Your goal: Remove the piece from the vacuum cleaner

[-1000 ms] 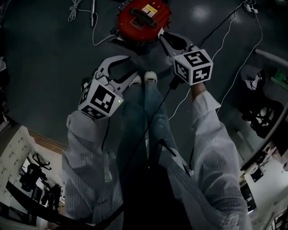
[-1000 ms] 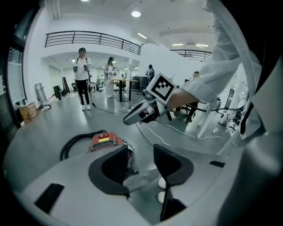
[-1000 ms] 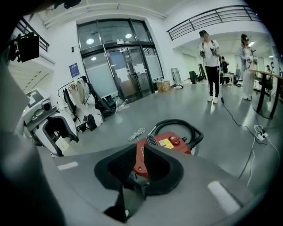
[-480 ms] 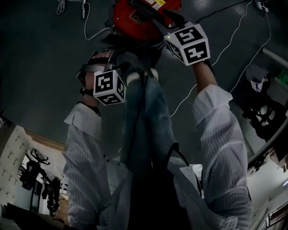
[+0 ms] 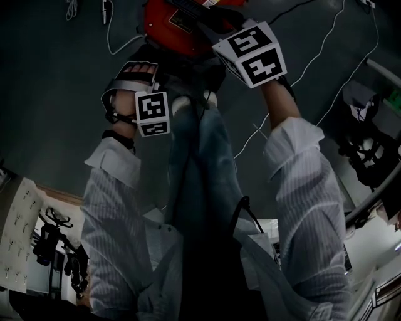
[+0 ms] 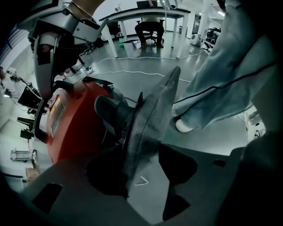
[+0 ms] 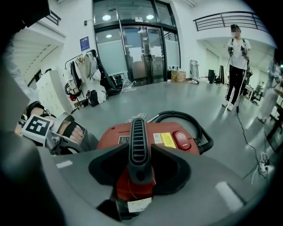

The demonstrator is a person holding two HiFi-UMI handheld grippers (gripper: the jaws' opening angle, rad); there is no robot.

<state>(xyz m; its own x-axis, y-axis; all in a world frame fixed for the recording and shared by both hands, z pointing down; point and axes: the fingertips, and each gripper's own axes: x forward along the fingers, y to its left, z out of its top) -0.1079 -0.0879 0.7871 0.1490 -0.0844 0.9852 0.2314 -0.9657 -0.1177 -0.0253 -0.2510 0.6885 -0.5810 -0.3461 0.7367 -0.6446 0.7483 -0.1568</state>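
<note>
The red vacuum cleaner (image 5: 169, 22) stands on the grey floor just past my feet. My right gripper (image 7: 139, 170) hangs over its top. The black ribbed carry handle (image 7: 137, 137) runs between the jaws, which stand wide on either side of it. My left gripper (image 6: 141, 172) is low at the vacuum's side (image 6: 73, 128). A thin grey perforated piece (image 6: 152, 114) stands edge-on between its jaws, and they are opening. It lies along the left jaw, with bare floor showing between it and the right jaw.
A black hose (image 7: 196, 128) curls off the vacuum's far end. White cables (image 5: 326, 56) trail over the floor. My shoes (image 5: 182, 103) are right behind the vacuum. Another person (image 7: 236, 66) stands at the back right. Tables (image 6: 141, 13) and racks line the room's edges.
Both grippers have moved forward onto the vacuum. The right one, shut beside it before, now straddles the handle with its jaws apart. The left one has dropped to the vacuum's side.
</note>
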